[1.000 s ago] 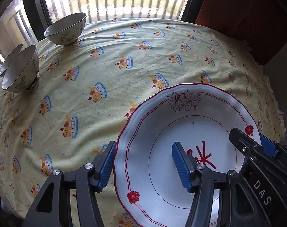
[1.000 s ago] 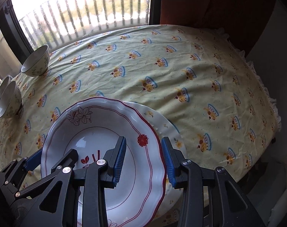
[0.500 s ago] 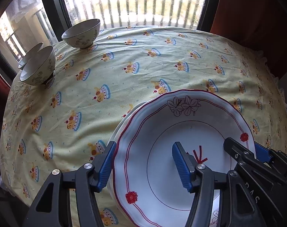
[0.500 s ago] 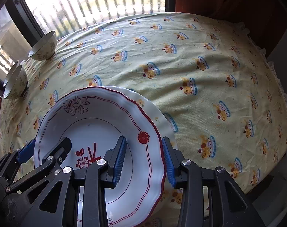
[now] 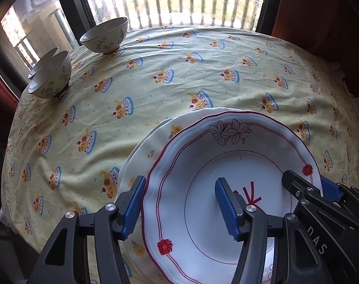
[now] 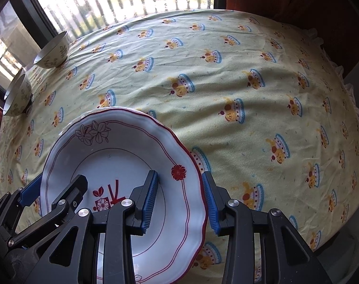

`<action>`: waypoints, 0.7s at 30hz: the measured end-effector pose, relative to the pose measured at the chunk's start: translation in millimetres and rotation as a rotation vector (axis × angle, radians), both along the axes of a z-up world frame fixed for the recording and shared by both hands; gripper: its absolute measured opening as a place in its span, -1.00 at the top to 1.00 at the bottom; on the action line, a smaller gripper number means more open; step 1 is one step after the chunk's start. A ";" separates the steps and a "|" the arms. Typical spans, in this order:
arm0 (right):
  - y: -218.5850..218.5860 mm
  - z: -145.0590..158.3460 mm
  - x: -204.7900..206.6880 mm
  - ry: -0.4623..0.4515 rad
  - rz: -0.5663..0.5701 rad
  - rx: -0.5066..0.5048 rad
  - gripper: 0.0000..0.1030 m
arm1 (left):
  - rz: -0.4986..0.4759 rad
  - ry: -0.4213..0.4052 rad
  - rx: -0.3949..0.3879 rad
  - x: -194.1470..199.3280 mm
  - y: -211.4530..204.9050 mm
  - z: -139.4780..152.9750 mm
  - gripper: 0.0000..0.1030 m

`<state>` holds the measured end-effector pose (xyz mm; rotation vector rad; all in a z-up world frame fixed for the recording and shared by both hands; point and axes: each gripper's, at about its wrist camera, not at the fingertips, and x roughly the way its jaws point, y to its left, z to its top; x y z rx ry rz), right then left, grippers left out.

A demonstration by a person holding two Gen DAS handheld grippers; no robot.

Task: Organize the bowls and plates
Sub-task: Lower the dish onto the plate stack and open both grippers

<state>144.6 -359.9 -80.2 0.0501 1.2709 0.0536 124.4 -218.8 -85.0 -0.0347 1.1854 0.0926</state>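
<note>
A white plate with a wavy red rim [image 5: 226, 156] [image 6: 113, 146] hangs between both grippers, just above a cream plate with fruit prints [image 5: 144, 161]. My left gripper [image 5: 179, 206] is shut on its left rim, one pad outside and one inside the well. On the opposite rim, my right gripper [image 6: 179, 198] is shut the same way. The cream plate lies on the cloth and only a sliver of it [image 6: 92, 113] peeks out in the right wrist view. A single flowered bowl [image 5: 103, 35] [image 6: 53, 51] stands far left, and two nested bowls [image 5: 49, 75] [image 6: 17, 97] stand nearer the left edge.
A yellow patterned cloth [image 5: 203, 71] covers the round table, whose edge drops off close on the right [image 6: 345, 142]. A barred window [image 5: 179, 0] runs along the far side. Something dark red [image 5: 321, 11] stands behind the table at the back right.
Both grippers carried the red-rimmed plate to the right and a little down over the cream plate. That plate now shows at the left instead of the right. The grips have not changed.
</note>
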 end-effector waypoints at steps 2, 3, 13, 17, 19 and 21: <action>-0.6 -0.2 -0.2 -0.002 -0.003 0.006 0.16 | 0.006 -0.006 0.006 -0.6 0.0 -0.1 -0.16; -1.0 0.1 -0.3 -0.004 -0.003 0.009 0.16 | 0.004 -0.006 0.015 -0.9 -1.2 -0.2 -0.16; -7.2 14.9 -8.7 -0.047 0.015 0.020 0.32 | -0.008 -0.008 0.029 -0.8 -4.7 -0.8 -0.26; -5.8 16.3 -9.3 -0.054 0.024 0.002 0.47 | -0.001 -0.011 0.023 -1.3 -4.5 -1.3 -0.27; -4.8 15.4 -8.2 -0.047 0.026 0.003 0.47 | 0.007 -0.012 0.024 -1.6 -2.3 -1.1 -0.27; -1.3 13.4 -7.4 -0.039 0.035 0.005 0.48 | 0.026 -0.013 0.029 -2.3 2.0 -0.5 -0.28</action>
